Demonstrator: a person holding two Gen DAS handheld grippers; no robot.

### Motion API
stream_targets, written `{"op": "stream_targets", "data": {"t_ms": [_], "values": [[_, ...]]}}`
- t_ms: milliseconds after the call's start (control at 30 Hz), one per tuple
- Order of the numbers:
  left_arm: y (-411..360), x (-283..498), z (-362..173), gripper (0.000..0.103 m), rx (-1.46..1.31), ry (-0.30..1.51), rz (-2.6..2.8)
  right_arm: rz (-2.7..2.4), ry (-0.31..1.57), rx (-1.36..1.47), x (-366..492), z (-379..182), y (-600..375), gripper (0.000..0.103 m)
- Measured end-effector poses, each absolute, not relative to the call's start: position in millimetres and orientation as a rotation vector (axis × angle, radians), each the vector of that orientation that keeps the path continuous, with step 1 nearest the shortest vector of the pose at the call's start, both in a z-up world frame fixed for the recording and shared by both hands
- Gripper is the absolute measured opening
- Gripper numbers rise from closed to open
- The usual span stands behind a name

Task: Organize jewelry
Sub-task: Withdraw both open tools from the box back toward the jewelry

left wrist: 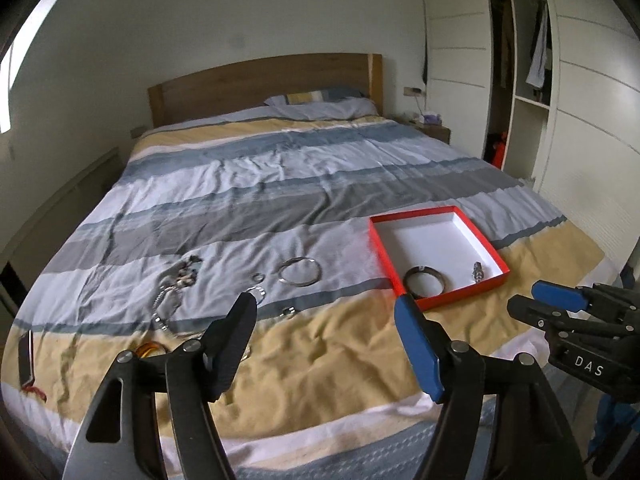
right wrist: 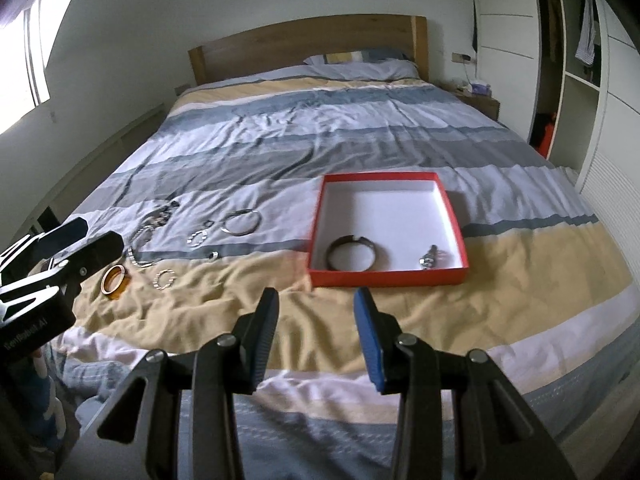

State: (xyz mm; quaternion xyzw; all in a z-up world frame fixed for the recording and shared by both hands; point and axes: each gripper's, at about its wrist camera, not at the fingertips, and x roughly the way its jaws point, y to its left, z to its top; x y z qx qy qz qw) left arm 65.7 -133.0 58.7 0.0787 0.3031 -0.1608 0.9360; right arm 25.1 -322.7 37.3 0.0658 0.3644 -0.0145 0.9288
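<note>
Right gripper (left wrist: 524,298) marked "DAS" | fingers apart | red box (right wrist: 386,279) holds dark bangle (right wrist: 351,253)

The left gripper (left wrist: 326,306) hung over the striped bed cover (left wrist: 320,184) with its jaws spread wide and nothing between them, while the right gripper (left wrist: 532,300) reached in from the right edge. A red box (left wrist: 466,294) lay on the cover ahead and to the right, holding a dark bangle (left wrist: 424,280) near its front wall and a small silver piece (left wrist: 478,271) toward its right corner. Left of the box, on the cover, lay a silver bangle (left wrist: 300,272), a small ring (left wrist: 257,277), a tangle of chains (left wrist: 176,280), and an orange ring (left wrist: 148,349) partly hidden behind the left finger.
</note>
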Motion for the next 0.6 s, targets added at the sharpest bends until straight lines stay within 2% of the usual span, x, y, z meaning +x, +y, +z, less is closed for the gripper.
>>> {"op": "stream_targets", "data": {"t_ms": [133,600], "values": [[-109,53,57,0.076,0.137,0.616,-0.311,-0.013,0.746,0.134,18,40,-304,0.037],[-26,39,7,0.076,0.078,0.686,-0.198,0.076,0.746,0.152,28,30,-255,0.037]]}}
